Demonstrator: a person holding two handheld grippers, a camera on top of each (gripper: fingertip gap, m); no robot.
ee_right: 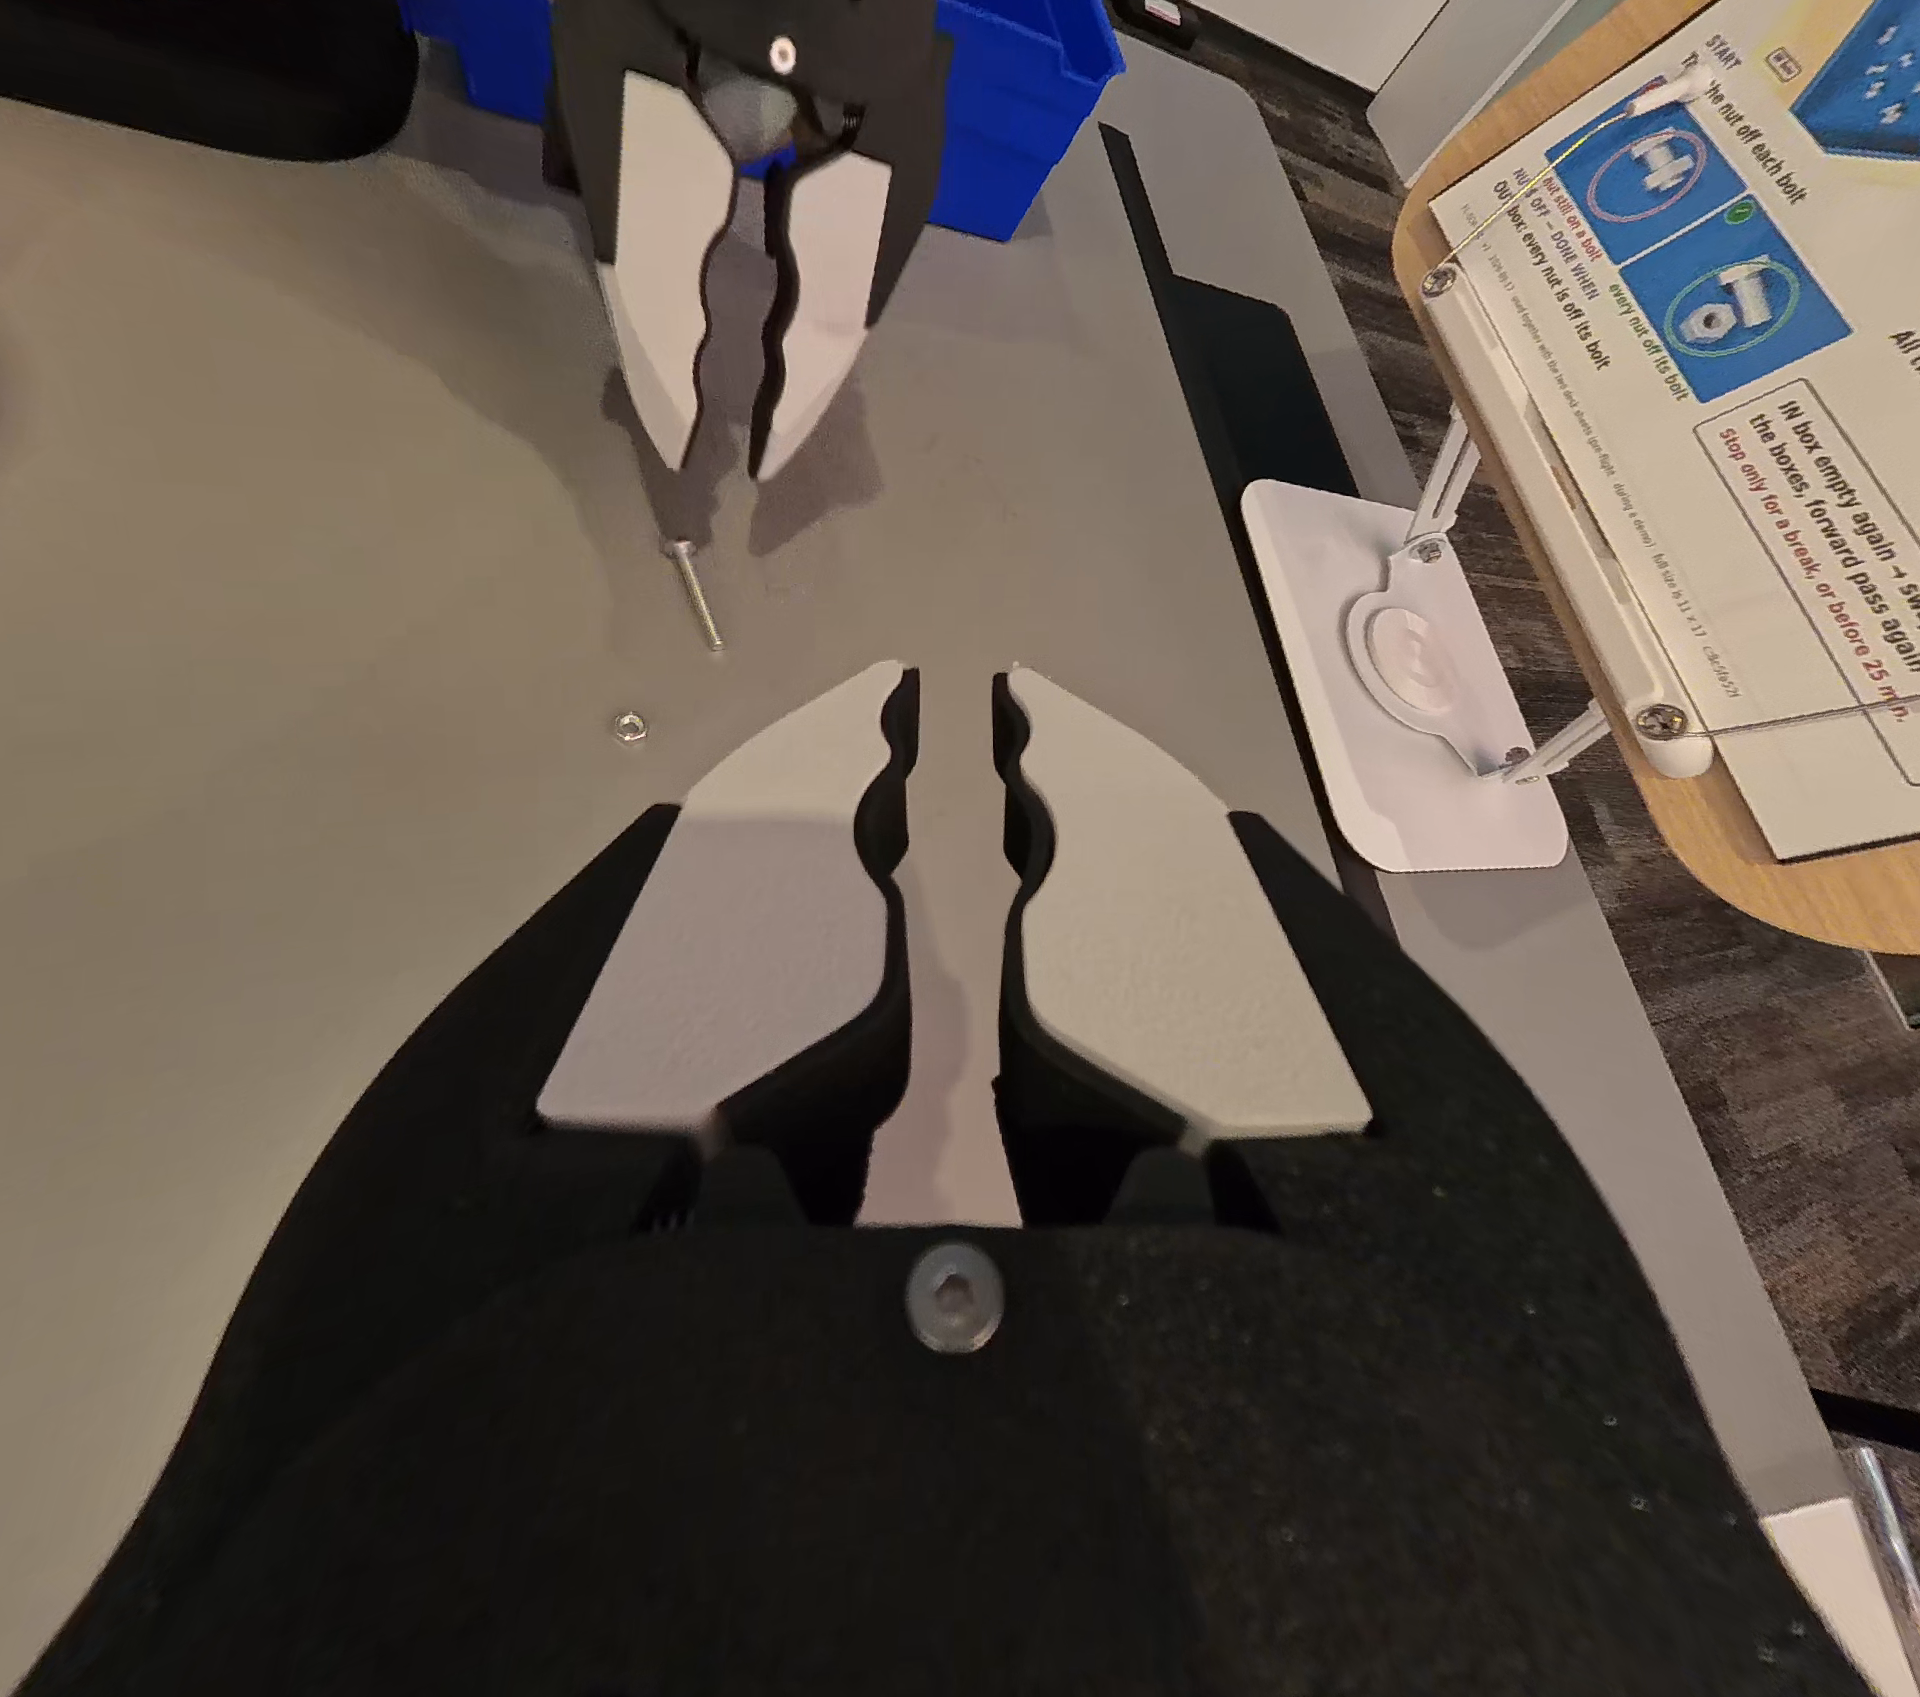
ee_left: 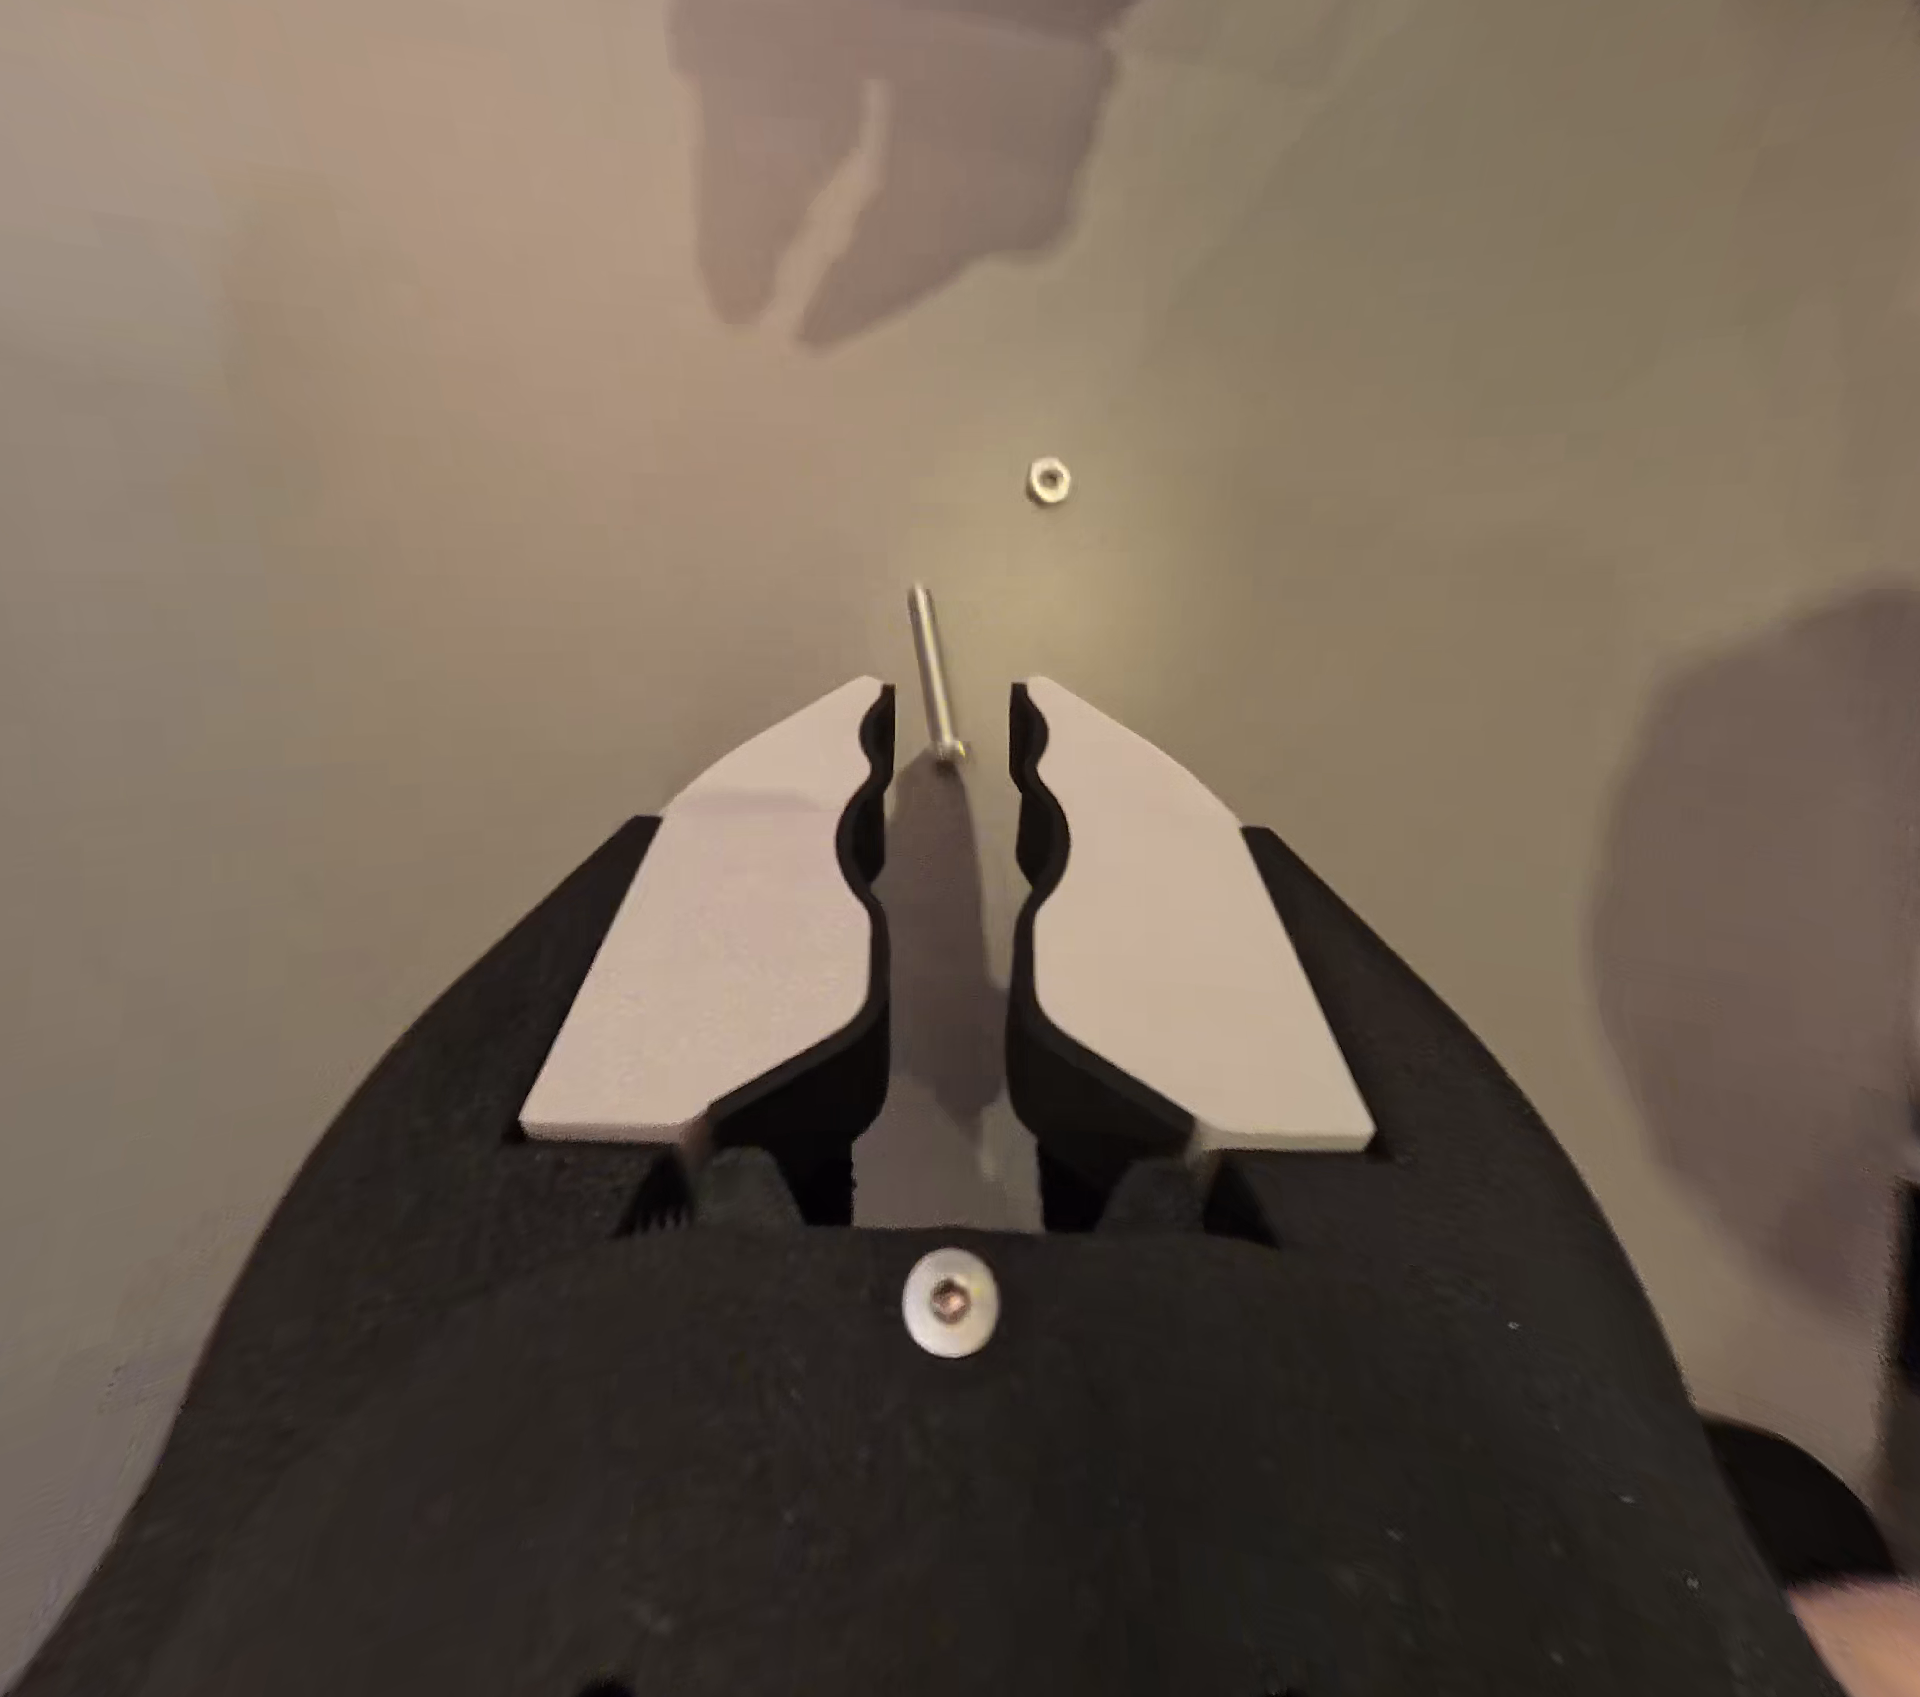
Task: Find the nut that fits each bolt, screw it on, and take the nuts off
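We've got the bolt (ee_left: 933, 677) lying flat on the bench (ee_left: 416, 504) w/ its nut (ee_left: 1050, 481) loose nearby, left hand-held gripper (ee_left: 948, 691) spread over the head end, prob. for pickup, right hand-held gripper (ee_right: 956, 673) spread, empty.

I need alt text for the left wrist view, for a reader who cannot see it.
A small silver bolt lies flat on a beige table, its head between the fingertips of the open left gripper, not gripped. A small loose nut lies beyond it, slightly to the right, with gripper shadows across the surface.
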